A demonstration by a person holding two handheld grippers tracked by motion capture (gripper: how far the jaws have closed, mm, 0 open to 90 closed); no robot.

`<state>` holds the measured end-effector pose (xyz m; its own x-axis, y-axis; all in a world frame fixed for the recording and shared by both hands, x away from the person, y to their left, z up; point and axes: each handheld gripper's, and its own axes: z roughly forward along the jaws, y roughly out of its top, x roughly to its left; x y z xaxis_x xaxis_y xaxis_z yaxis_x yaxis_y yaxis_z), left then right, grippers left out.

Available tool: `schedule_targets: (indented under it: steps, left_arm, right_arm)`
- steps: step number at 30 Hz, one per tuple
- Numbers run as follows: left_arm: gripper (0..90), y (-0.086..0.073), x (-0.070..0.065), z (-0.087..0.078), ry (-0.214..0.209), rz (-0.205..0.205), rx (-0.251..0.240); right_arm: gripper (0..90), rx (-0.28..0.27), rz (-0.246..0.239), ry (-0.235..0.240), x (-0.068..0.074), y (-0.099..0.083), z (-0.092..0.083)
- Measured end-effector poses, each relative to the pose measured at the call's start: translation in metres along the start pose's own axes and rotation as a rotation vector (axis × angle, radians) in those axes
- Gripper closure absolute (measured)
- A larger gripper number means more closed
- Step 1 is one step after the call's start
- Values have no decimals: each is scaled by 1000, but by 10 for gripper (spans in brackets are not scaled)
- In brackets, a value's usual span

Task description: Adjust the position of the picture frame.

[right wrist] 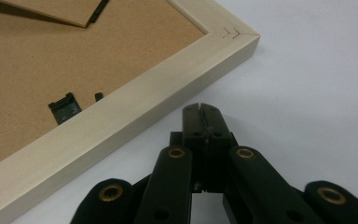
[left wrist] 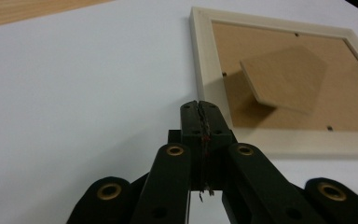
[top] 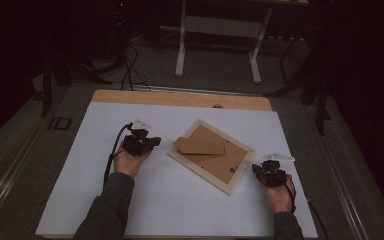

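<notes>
1. Frame [top: 211,156] lies face-down mid-table, turned diagonal; its stand [top: 199,146] is propped up off the backing.
2. Left gripper [top: 152,142]: jaws clenched, empty, just left of the frame's near-left edge.
3. Right gripper [top: 256,168]: jaws clenched, empty, just off the frame's right corner.
4. Frame sits between both grippers; right looks slightly closer, tips nearly at the rail.
</notes>
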<state>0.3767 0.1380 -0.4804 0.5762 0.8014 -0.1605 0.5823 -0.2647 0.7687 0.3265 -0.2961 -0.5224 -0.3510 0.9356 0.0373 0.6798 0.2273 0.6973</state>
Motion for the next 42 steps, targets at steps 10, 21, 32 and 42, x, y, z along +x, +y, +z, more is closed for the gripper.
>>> schedule_targets:
  steps: [10, 21, 32, 42]
  left_arm:
    - [900, 11, -5, 27, 0, 45, 37]
    - [900, 3, -8, 54, 0, 56, 116]
    - [900, 0, -11, 61, 1, 63, 136]
    - [900, -2, -10, 66, 11, 49, 151]
  right_arm:
    - [900, 11, 4, 12, 0, -1, 3]
    - [899, 15, -2, 19, 2, -2, 5]
    - [900, 18, -18, 60, 8, -3, 4]
    - [900, 29, -36, 76, 13, -3, 4]
